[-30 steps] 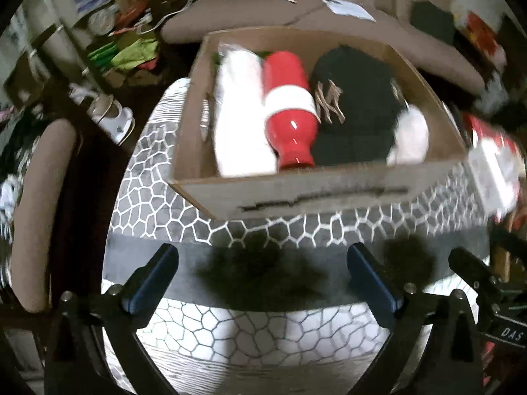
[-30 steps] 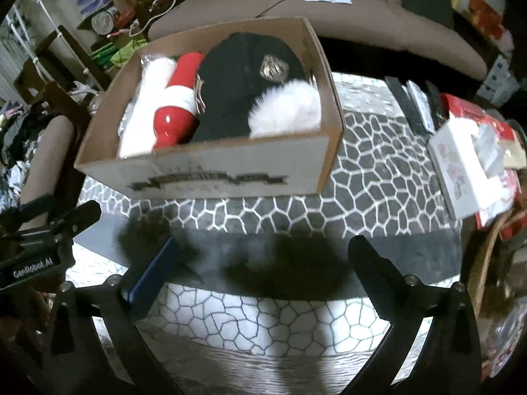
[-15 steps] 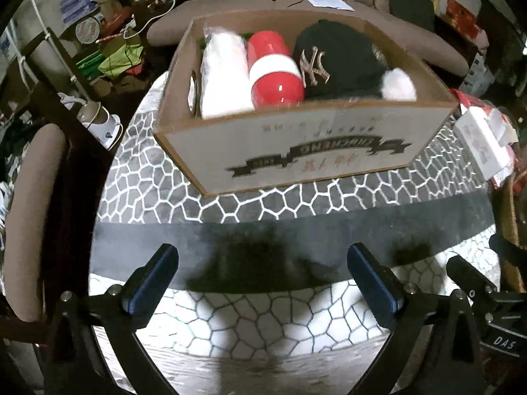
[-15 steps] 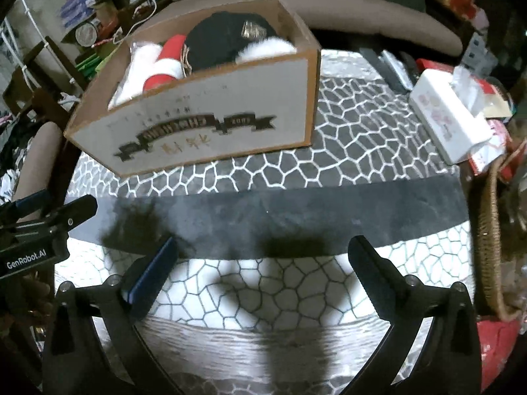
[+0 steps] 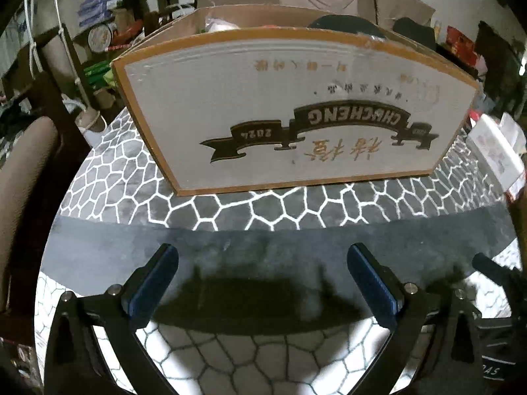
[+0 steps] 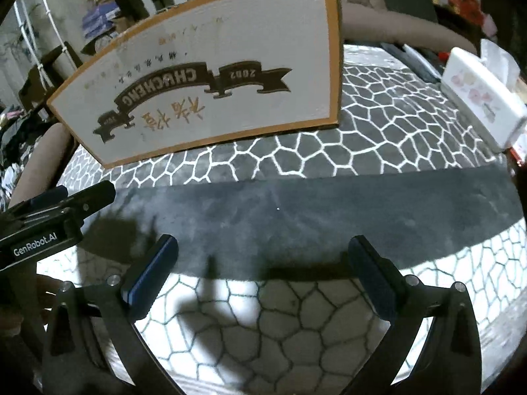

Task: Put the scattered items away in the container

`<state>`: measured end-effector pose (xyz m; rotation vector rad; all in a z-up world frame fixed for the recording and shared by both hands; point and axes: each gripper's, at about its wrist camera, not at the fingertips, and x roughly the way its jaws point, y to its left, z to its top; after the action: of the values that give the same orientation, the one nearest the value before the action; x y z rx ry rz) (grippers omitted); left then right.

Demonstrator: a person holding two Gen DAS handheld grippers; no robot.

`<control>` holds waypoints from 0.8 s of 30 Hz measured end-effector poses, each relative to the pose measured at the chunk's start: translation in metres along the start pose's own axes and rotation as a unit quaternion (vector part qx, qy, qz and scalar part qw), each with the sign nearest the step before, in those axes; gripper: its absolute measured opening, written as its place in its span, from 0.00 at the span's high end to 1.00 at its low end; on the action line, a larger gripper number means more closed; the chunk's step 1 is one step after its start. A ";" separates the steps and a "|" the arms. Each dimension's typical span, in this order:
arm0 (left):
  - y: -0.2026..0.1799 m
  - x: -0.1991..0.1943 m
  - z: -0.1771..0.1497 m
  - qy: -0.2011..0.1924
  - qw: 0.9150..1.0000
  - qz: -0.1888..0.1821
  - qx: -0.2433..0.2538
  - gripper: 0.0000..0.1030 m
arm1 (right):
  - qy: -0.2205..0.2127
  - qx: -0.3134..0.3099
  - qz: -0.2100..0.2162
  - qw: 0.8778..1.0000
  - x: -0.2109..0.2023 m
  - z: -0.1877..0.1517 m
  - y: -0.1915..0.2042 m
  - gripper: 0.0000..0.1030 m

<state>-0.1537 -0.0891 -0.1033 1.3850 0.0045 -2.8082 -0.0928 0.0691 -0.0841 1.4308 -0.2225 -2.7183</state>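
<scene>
A cardboard box (image 5: 296, 112) with a white printed front panel stands on the patterned table; the same cardboard box (image 6: 210, 89) fills the upper left of the right wrist view. Only a sliver of its contents shows over the rim: a black cap (image 5: 342, 21) and something white (image 5: 219, 26). My left gripper (image 5: 263, 283) hovers low over the table in front of the box, open and empty. My right gripper (image 6: 263, 273) is also open and empty, further right. The left gripper's body (image 6: 49, 217) shows at the left edge of the right wrist view.
The table (image 6: 378, 131) has a grey cobble pattern with a dark band across it. A white tissue box (image 6: 484, 95) lies at the right, also seen as a tissue box (image 5: 497, 151). A sofa (image 6: 395, 23) stands behind, and a padded chair (image 5: 23, 171) at the left.
Both grippers have dropped from above the box to near table height, so the box's front panel now hides the bottle, cap and white items inside. Both stayed open.
</scene>
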 end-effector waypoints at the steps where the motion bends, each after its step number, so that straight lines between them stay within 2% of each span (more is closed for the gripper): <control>1: -0.001 -0.002 0.000 -0.008 1.000 -0.002 0.000 0.00 | -0.006 0.000 0.002 1.000 0.000 -0.001 0.000 0.00; 8: -0.011 -0.011 -0.011 -0.055 0.998 0.013 0.023 0.00 | -0.044 -0.011 -0.004 0.999 -0.003 -0.009 -0.003 0.00; 11: -0.007 -0.018 -0.021 -0.054 0.998 0.004 0.010 0.00 | -0.050 -0.006 0.006 0.999 -0.007 -0.018 -0.008 0.00; 15: -0.004 -0.048 -0.038 -0.080 0.996 0.025 0.004 0.00 | -0.060 -0.011 -0.005 0.998 -0.028 -0.025 -0.011 0.00; 18: -0.002 -0.066 -0.053 -0.073 0.997 0.022 -0.005 0.00 | -0.073 -0.012 -0.011 0.997 -0.051 -0.034 -0.010 0.00; 24: -0.006 -0.067 -0.085 -0.066 0.998 0.021 -0.004 0.00 | -0.038 -0.017 -0.023 0.999 -0.052 -0.069 0.000 0.00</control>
<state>-0.0455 -0.0824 -0.1019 1.1818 -0.0145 -2.8545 -0.0062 0.0687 -0.0799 1.3422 -0.1494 -2.8020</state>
